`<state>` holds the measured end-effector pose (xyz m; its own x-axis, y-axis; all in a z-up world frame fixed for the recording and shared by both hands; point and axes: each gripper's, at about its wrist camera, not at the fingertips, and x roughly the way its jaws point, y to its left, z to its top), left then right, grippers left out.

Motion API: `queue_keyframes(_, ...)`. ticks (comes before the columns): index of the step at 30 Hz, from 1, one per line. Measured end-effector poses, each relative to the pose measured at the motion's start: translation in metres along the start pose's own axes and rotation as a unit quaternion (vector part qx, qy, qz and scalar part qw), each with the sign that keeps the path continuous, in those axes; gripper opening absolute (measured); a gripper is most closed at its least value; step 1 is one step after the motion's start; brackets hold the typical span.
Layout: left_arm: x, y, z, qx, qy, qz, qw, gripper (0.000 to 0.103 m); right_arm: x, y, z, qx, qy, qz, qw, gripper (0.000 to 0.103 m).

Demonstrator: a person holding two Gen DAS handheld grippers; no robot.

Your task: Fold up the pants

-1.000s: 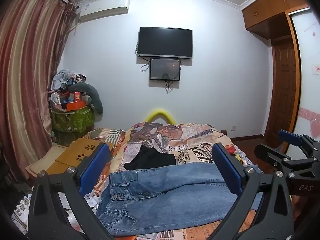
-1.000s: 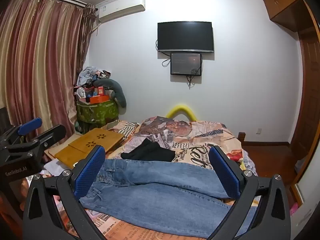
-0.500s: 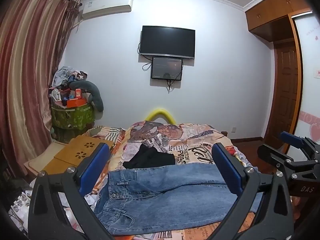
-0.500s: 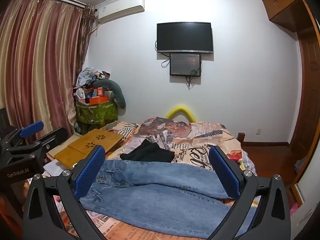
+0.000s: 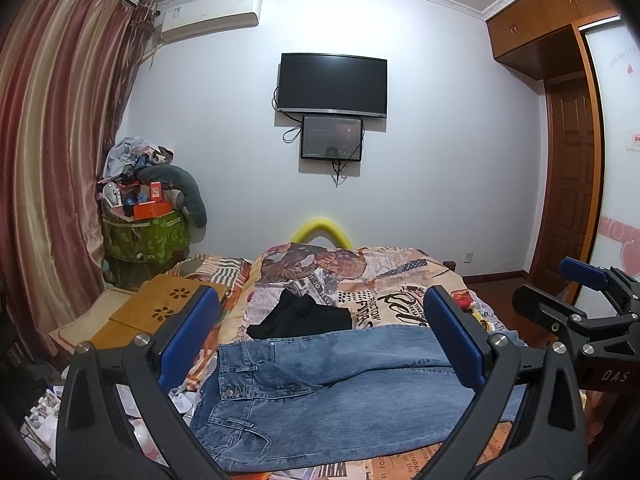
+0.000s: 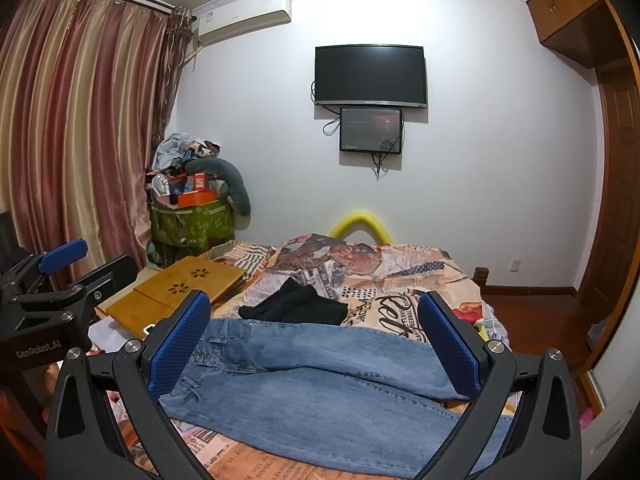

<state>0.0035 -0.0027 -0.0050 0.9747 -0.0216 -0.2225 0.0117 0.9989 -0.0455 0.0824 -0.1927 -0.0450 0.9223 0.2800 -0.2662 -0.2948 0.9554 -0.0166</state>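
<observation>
Blue jeans (image 5: 328,392) lie flat across the near end of the bed, waistband to the left, legs running right; they also show in the right wrist view (image 6: 320,384). My left gripper (image 5: 320,336) is open and empty, held above and before the jeans. My right gripper (image 6: 314,340) is open and empty too, over the legs. Each gripper shows in the other's view: the right gripper at the right edge (image 5: 584,312), the left gripper at the left edge (image 6: 52,280).
A black garment (image 5: 304,316) lies on the printed bedspread (image 5: 360,272) behind the jeans. A wooden lap tray (image 5: 160,312) sits left of the bed. A cluttered green bin (image 5: 144,232), curtains (image 5: 52,160), a wall TV (image 5: 332,84) and a wooden door (image 5: 572,184) surround the bed.
Both grippers have drifted slightly with the view. The jeans have not moved and both grippers stay open.
</observation>
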Motion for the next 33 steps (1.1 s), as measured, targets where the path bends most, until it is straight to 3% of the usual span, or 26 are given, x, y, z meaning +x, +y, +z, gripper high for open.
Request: queue_keyframes(33,-0.0038,-0.0011,0.0021,-0.002,-0.005,0.002,1.0000,0.103,-0.0011,0.0005,0.0004,0.001,-0.001,-0.001,1.000,0.103)
